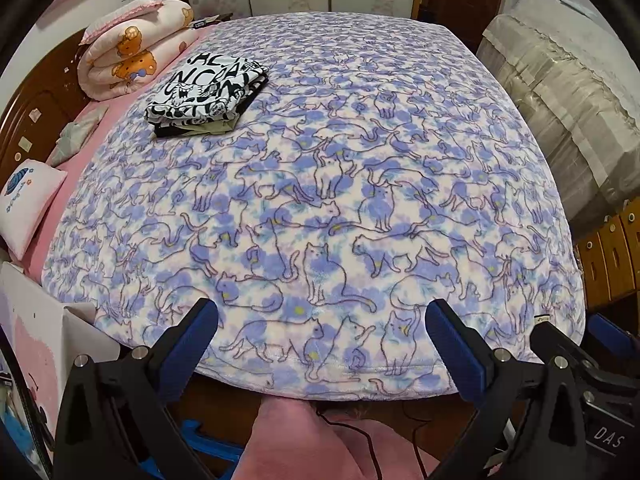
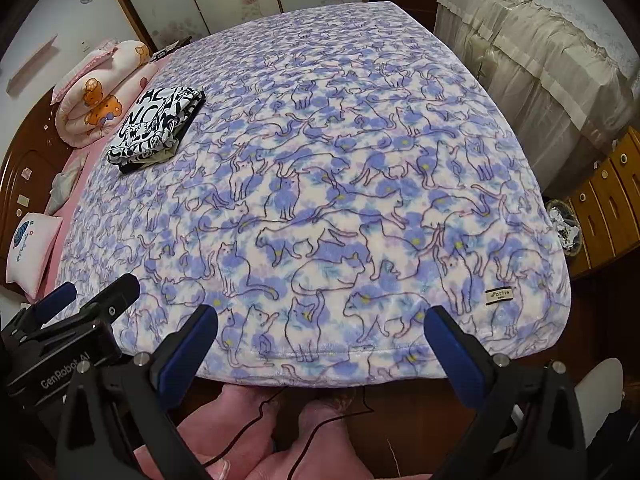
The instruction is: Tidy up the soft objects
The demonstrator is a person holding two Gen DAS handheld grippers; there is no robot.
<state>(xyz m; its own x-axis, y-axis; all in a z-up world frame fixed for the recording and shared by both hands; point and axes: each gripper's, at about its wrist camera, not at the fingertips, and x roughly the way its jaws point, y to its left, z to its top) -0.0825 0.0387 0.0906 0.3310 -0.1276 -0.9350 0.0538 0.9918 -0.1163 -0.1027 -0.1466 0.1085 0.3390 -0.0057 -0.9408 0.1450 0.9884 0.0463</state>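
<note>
A purple cat-print fleece blanket (image 1: 320, 184) (image 2: 320, 184) lies spread flat over the bed. A folded stack of clothes with a black-and-white lettered top (image 1: 208, 94) (image 2: 156, 126) rests on its far left part. My left gripper (image 1: 322, 320) is open over the blanket's near edge, nothing between its fingers. My right gripper (image 2: 320, 320) is open too, above the same near edge and to the right of the left one. Each gripper's body shows at the side of the other's view.
A rolled pink bear-print quilt (image 1: 132, 48) (image 2: 100, 92) and a small pink pillow (image 1: 28, 204) (image 2: 32, 248) lie by the wooden headboard at left. A covered piece of furniture (image 2: 540, 52) and wooden drawers (image 2: 604, 196) stand right. Pink slippers (image 2: 248, 432) and a cable sit below.
</note>
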